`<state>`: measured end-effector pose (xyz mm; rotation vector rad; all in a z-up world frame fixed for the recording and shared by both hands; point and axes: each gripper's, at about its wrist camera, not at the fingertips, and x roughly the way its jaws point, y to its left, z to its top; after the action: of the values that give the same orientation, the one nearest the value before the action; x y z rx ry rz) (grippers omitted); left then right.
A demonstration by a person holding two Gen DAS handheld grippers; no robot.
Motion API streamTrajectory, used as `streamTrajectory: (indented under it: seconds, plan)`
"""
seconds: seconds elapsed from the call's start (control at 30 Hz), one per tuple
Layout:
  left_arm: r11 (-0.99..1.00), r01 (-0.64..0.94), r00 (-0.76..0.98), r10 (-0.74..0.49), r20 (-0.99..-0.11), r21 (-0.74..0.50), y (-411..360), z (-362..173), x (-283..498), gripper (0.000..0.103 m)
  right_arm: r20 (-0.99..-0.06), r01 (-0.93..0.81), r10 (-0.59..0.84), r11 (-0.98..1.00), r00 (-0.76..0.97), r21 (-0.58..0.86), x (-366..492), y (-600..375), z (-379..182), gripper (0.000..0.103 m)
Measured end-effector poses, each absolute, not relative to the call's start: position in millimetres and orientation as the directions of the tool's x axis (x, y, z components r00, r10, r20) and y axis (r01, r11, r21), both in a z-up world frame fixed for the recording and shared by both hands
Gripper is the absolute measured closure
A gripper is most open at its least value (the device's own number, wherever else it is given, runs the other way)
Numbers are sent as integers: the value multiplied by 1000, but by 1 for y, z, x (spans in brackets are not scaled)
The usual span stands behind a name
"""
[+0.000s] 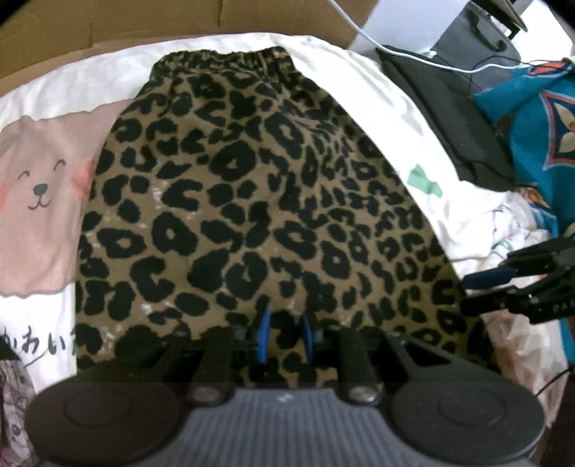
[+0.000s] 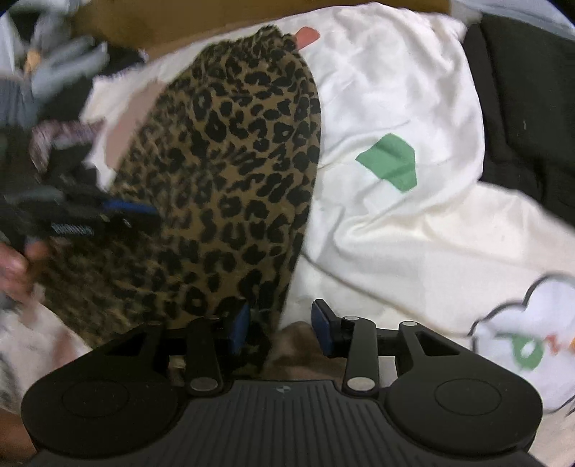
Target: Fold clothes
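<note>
Left hand-held gripper (image 1: 285, 336) pinching leopard skirt (image 1: 251, 201) hem

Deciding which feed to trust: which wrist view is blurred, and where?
Left wrist view: mostly sharp on the leopard-print skirt, fisheye bending at the edges. Right wrist view: motion blur smears its left side, including the left gripper; the white bedding looks washed out.

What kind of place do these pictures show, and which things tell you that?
Most likely a bedroom at home, with work done on a bed. A white printed bed cover lies under the leopard-print garment, other clothes are heaped at the side, and a cardboard box stands behind.
</note>
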<state>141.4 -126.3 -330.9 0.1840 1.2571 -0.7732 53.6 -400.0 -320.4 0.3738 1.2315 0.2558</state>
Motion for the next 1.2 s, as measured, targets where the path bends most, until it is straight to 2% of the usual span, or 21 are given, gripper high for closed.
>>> streamTrajectory:
  seconds: [0.23,0.4,0.57,0.6,0.8,1.2]
  plan:
    - [760,609,149,-393,-907,-229,-89,-298,140,84,-804,89,489,834,337,545,34,-423,-320,58]
    - [815,545,165,-334,-928,-197,-52,-287,139,83,-789,93,532,809,307,581,21,-423,-321,58]
    - [883,441,202,-270,-941,-159,3,-277,133,66,-764,113,581,771,280,627,8,-418,-333,58]
    - [900,403,198,-261,-945,-164,15,-277,133,65,-759,120,589,763,277,636,6,-416,-336,58]
    - [940,292,150,-228,-962,-177,66,-276,124,65,-720,154,632,711,287,686,3,-417,-349,57]
    - [949,211,68,-253,-965,-234,86,-295,108,64,-698,145,648,693,305,706,14,-417,-357,58]
